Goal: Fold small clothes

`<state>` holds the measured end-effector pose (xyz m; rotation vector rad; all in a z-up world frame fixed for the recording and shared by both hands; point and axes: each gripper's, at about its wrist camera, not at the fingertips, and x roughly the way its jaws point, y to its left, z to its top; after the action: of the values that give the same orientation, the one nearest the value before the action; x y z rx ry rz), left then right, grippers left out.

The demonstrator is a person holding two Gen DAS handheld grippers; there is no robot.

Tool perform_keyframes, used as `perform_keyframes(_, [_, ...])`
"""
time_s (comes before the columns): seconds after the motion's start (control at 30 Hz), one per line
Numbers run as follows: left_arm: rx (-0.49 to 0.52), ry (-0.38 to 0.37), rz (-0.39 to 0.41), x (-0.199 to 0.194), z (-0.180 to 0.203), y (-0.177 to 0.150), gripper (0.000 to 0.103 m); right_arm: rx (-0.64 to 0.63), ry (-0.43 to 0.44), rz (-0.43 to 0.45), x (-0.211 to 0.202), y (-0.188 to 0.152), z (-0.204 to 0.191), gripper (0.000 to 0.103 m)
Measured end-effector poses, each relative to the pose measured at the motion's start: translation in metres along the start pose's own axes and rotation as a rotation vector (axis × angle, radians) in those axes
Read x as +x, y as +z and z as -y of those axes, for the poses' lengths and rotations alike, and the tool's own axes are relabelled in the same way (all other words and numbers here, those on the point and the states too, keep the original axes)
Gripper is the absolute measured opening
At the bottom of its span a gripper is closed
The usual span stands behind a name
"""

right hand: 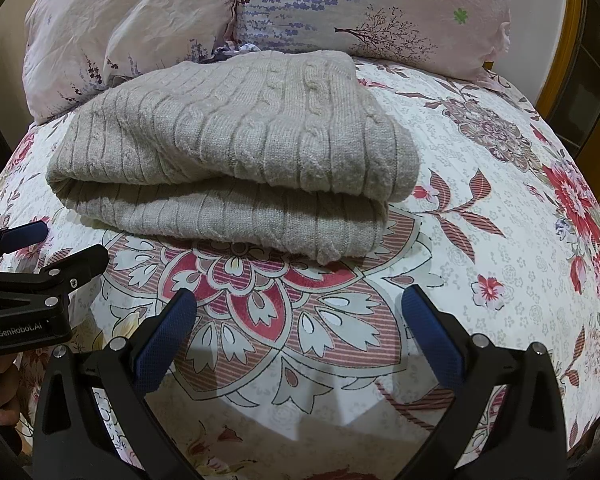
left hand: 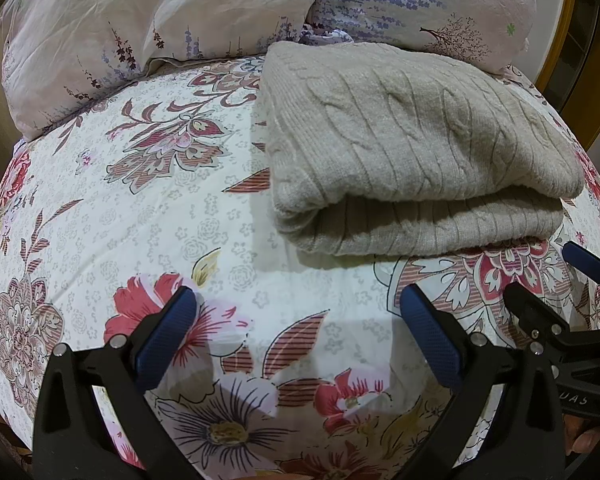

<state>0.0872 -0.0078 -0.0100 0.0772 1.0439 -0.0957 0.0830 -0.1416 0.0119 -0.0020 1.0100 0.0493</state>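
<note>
Surface: floral bedsheet (left hand: 148,208), lit from above.
Left gripper (left hand: 298,300): spread wide, blue pads (left hand: 168,332) bare, low over sheet, short of sweater.
Right gripper (right hand: 300,300): also spread wide, nothing between fingers, over red medallion print; seen at right edge of left view, just beside left gripper.
Sweater (right hand: 236,152): beige cable-knit, folded double, thick fold edge facing grippers, flat on sheet.
Pillows (right hand: 372,4): two, pale lavender print, behind sweater, touching its far edge.
</note>
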Motion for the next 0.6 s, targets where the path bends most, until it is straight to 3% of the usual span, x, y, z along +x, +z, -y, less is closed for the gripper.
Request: perform_keyframes(0.6, [-0.003,0.0,-0.004,0.0007,-0.0004,0.0001,0.101,0.003,-0.002,0.002,0.0002,0.0001,-0.0008,0.102])
